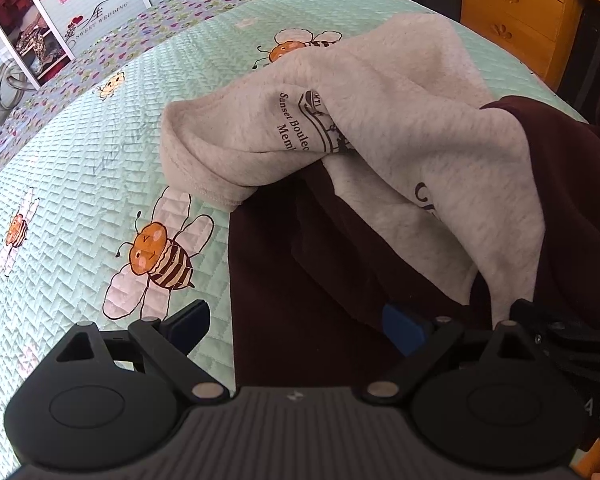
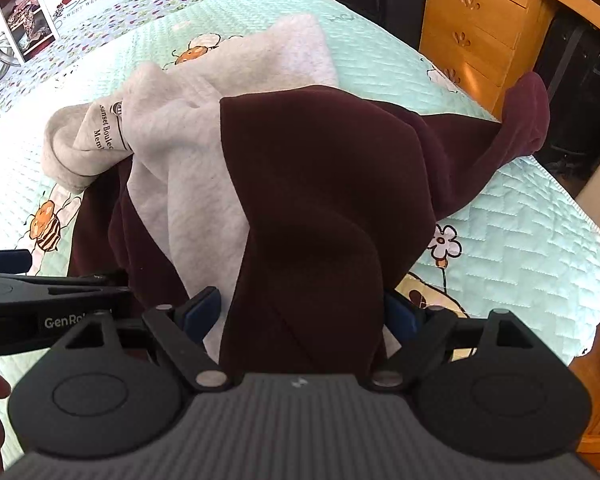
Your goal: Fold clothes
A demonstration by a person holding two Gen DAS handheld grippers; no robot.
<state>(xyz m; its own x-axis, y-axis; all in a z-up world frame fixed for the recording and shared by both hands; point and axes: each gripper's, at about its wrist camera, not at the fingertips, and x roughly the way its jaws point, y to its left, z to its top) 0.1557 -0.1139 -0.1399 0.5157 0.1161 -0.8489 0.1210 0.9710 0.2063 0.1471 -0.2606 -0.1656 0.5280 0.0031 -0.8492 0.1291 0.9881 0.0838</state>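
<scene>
A dark maroon garment (image 2: 320, 184) lies crumpled on the bed with a light grey printed sweatshirt (image 1: 400, 128) tangled over it; the sweatshirt also shows in the right wrist view (image 2: 172, 152). My left gripper (image 1: 296, 326) is open, its fingers wide apart over the maroon garment's (image 1: 300, 280) near edge. My right gripper (image 2: 300, 314) is open, with a raised fold of the maroon cloth lying between its blue fingertips (image 2: 202, 312). The left gripper shows in the right wrist view (image 2: 40, 284), close on the left.
The bed has a mint quilted cover (image 1: 80, 200) with bee prints. A wooden chest of drawers (image 2: 480, 20) stands beyond the bed's right side, with dark furniture (image 2: 580, 80) beside it. A wedding photo board (image 1: 60, 12) stands at the back left.
</scene>
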